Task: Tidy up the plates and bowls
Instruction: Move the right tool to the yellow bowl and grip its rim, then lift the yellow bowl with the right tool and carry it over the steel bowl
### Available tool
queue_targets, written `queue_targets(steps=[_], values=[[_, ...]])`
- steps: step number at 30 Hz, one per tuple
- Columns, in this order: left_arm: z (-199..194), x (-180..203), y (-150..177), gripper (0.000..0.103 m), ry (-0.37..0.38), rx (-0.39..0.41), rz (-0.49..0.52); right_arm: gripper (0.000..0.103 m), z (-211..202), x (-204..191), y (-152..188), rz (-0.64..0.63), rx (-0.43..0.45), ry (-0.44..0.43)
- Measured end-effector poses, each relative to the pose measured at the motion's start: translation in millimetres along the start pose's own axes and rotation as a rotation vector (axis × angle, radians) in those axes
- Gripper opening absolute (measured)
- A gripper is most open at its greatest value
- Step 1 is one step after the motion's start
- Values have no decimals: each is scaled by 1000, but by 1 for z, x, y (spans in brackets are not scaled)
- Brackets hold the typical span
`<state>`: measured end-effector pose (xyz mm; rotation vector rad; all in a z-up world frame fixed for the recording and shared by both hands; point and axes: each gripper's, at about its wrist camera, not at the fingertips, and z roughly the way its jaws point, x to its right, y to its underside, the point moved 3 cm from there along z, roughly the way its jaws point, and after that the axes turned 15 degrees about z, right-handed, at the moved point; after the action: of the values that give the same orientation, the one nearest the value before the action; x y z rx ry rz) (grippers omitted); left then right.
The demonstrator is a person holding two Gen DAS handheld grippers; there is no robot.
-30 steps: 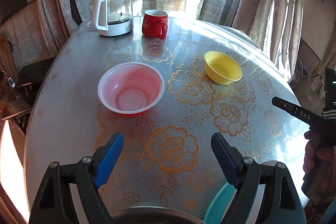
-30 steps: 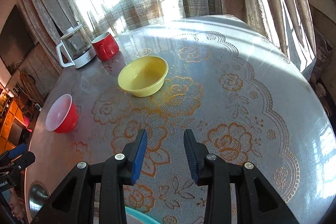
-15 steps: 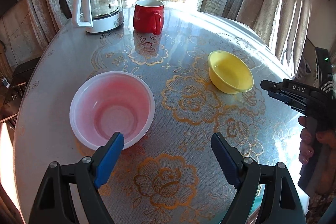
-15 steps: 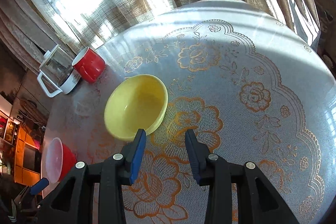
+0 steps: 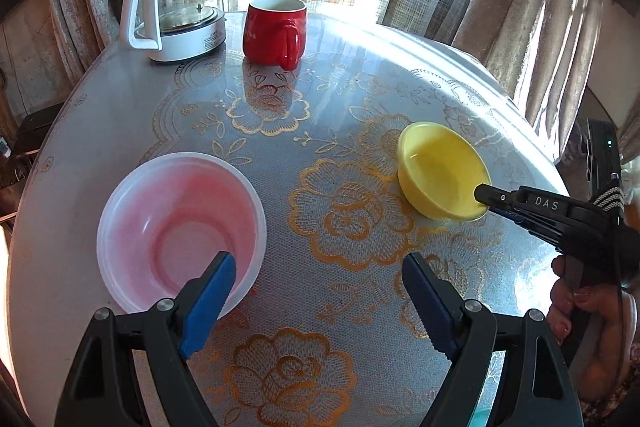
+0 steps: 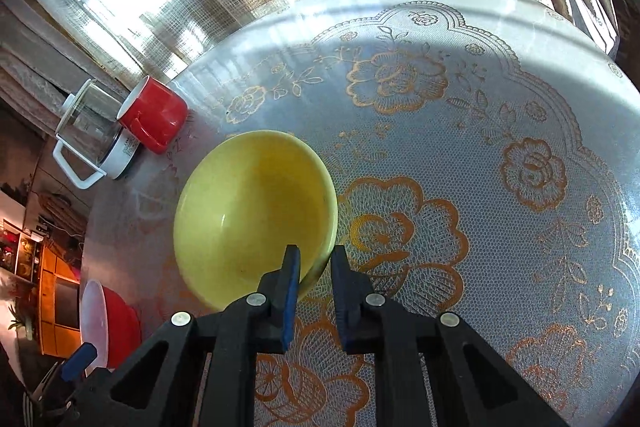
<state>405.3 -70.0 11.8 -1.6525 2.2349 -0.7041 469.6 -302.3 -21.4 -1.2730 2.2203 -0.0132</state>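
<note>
R claw [image 6: 314, 269] nearly shut, straddling near rim of yellow bowl [image 6: 248, 211]. L claw [image 5: 316, 281] wide open, nothing held, left finger over red bowl [image 5: 180, 231].

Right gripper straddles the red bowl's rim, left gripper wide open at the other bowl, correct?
Wrong bowl. The right wrist view shows the right gripper straddling the yellow bowl rim; the left gripper, wide open, is at the red bowl.

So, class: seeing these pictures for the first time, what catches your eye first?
The yellow bowl in mid-table, its near rim between the right gripper jaws. Then the red bowl with its pale inside, under the open left gripper, and the red mug beside the glass kettle by the window.
</note>
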Motion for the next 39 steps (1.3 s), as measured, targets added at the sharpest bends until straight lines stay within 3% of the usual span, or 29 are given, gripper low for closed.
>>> queue_targets(steps=[13,21,26,29,39], values=[[49,42,-23,83,48,-68,36,14,-32,21,35,-53,-32,7],[71,63,-17,63,100,-112,61,14,-34,29,40,-37,-37,-12],[71,76,-19,29,127,-114,81,14,-37,28,43,-42,-27,-20],[69,84,-21,19,103,-105,120,14,-39,25,46,-41,-17,-16],[37,86,-8,18,81,-75,164,14,-60,21,63,-52,-2,-19]])
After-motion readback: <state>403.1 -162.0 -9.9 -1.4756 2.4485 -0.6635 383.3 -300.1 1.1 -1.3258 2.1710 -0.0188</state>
